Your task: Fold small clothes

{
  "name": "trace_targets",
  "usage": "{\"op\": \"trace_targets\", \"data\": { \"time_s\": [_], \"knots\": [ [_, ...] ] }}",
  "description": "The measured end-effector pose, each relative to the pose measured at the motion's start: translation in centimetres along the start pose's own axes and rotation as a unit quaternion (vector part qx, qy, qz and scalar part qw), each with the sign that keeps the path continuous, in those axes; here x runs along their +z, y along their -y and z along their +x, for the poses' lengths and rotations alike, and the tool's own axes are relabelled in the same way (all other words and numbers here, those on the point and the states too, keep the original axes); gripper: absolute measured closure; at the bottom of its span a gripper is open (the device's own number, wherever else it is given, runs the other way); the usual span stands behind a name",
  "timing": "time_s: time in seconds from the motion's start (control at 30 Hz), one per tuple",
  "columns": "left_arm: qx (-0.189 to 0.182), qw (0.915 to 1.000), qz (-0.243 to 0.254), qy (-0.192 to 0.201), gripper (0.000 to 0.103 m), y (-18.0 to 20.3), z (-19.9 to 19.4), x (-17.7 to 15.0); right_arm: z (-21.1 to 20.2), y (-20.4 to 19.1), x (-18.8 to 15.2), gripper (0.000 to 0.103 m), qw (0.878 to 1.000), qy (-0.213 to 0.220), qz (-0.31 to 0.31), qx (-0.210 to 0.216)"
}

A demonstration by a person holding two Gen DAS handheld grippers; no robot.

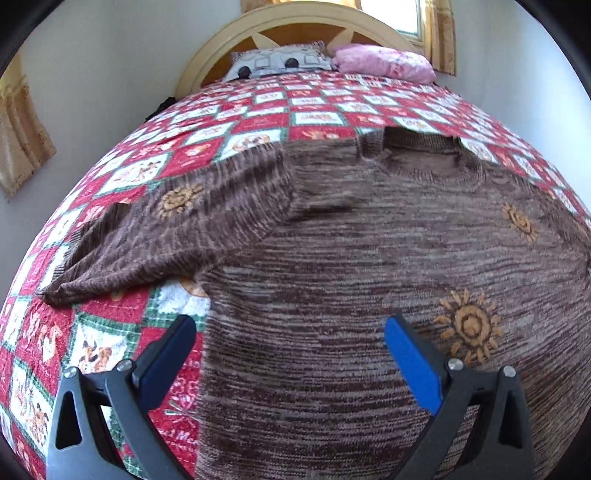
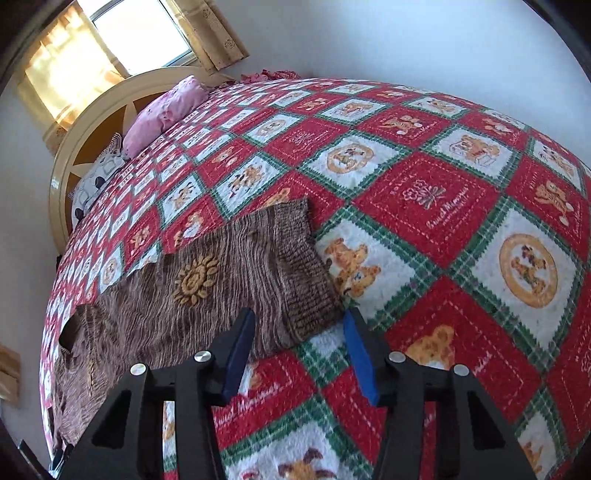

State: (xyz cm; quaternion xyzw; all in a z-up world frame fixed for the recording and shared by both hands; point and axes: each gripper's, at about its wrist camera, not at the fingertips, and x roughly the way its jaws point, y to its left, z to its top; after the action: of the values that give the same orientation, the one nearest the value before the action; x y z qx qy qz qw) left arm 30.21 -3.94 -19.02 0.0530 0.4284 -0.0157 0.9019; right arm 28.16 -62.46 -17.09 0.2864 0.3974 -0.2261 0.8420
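A brown knit sweater (image 1: 351, 266) with orange sun patterns lies flat on the bed, neck hole toward the headboard. Its left sleeve (image 1: 166, 236) stretches out to the left. My left gripper (image 1: 291, 325) is open just above the sweater's left side edge, blue pads wide apart. In the right wrist view the other sleeve (image 2: 258, 266) lies spread out, with its ribbed cuff (image 2: 310, 273) nearest. My right gripper (image 2: 299, 321) is open, with its jaws on either side of the cuff's near corner, holding nothing.
The sweater lies on a red, white and green patchwork quilt (image 2: 443, 221) that covers the bed. A grey patterned pillow (image 1: 280, 61) and a pink pillow (image 1: 384, 62) lean at the cream headboard (image 1: 295, 18). Curtained windows and white walls stand behind.
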Motion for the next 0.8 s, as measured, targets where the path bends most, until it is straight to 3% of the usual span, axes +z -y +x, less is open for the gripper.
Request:
{"op": "trace_targets", "data": {
  "time_s": [0.03,0.07,0.1,0.3,0.47,0.63,0.8],
  "knots": [
    [-0.003,1.0000,0.003,-0.008,0.000,0.2,0.3,0.0,0.2,0.1,0.2,0.063,1.000,0.001,0.001,-0.002],
    [-0.007,0.9999,0.003,-0.012,0.000,0.1,0.4,0.0,0.5,0.1,0.4,0.089,1.000,-0.001,0.002,-0.003],
    [-0.012,0.9998,0.000,-0.013,0.000,0.0,0.4,0.0,0.8,0.1,0.5,0.091,1.000,-0.007,0.005,0.003],
    [-0.038,0.9988,-0.021,-0.025,0.000,-0.6,0.9,-0.1,0.1,-2.6,0.6,0.092,0.999,0.009,-0.033,-0.002],
    [-0.038,0.9987,-0.021,-0.028,0.000,-0.5,1.1,-0.1,-3.8,-8.9,-1.2,0.092,0.991,0.057,-0.123,0.019],
    [-0.045,0.9983,-0.027,-0.027,0.000,-0.9,1.2,-0.1,-9.8,-17.2,-6.9,0.092,0.966,0.087,-0.233,0.074],
    [-0.048,0.9981,-0.029,-0.026,0.000,-0.9,1.2,-0.1,-9.3,-25.3,-11.9,0.092,0.936,0.075,-0.320,0.122]
  ]
}}
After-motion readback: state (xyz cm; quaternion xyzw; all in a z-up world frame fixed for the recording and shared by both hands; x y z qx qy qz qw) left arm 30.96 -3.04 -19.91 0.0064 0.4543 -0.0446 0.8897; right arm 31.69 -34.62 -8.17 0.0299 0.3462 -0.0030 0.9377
